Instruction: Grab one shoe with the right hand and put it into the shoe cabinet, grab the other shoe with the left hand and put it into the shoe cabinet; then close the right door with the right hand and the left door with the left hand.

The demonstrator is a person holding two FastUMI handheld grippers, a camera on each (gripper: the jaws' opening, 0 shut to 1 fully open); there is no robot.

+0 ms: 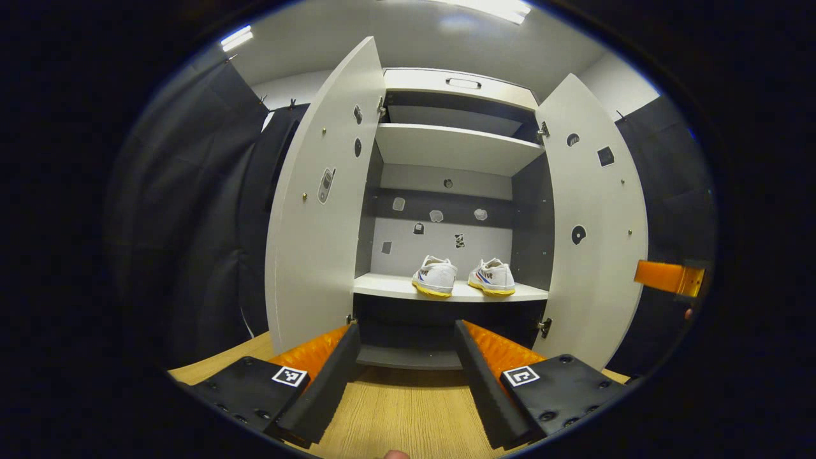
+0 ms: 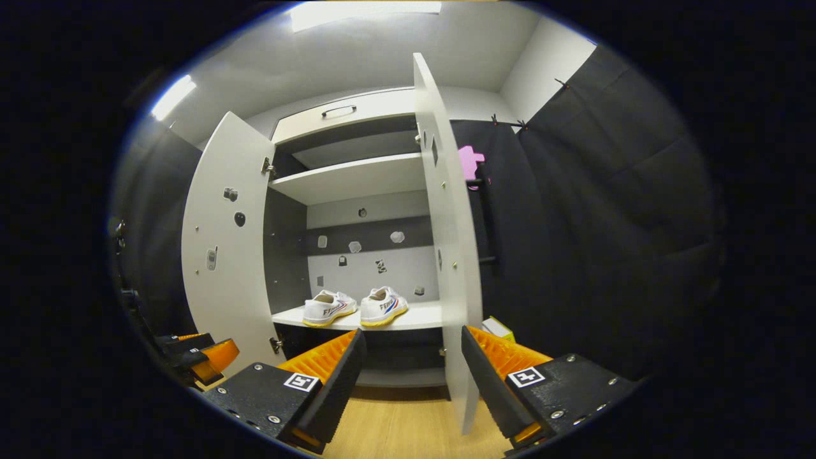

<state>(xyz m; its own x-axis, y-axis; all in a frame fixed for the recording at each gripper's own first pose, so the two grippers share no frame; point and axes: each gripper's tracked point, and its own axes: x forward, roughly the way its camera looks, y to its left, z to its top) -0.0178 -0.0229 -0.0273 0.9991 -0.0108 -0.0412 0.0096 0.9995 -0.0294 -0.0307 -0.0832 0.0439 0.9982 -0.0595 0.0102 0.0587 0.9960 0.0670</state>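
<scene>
On the middle shelf (image 1: 395,288) of the shoe cabinet (image 1: 456,86), two white shoes stood side by side, toes toward the back wall. In the left gripper view, the left shoe (image 1: 435,276) and the right shoe (image 1: 492,277) sat just beside each other, near the front edge of the shelf, apart from the cabinet sides. The left door (image 1: 319,210) and the right door (image 1: 596,217) both stood wide open, swung outward on their hinges. The left tongs (image 1: 405,347) were held low in front of the cabinet, above the wooden floor (image 1: 395,414), with the fingers spread wide and nothing between them. In the same view, part of the right tongs (image 1: 669,278) appeared at the far right, beyond the right door. In the right gripper view, the right tongs (image 2: 411,357) were likewise spread wide and empty; the right door was seen nearly edge-on, its lower edge reaching down between the two fingers, though contact with either finger could not be confirmed. The two shoes were also visible there on the shelf, and the left tongs appeared low at the left edge, beside the left door. A small box (image 2: 497,328) lay on the floor to the right of the right door.
</scene>
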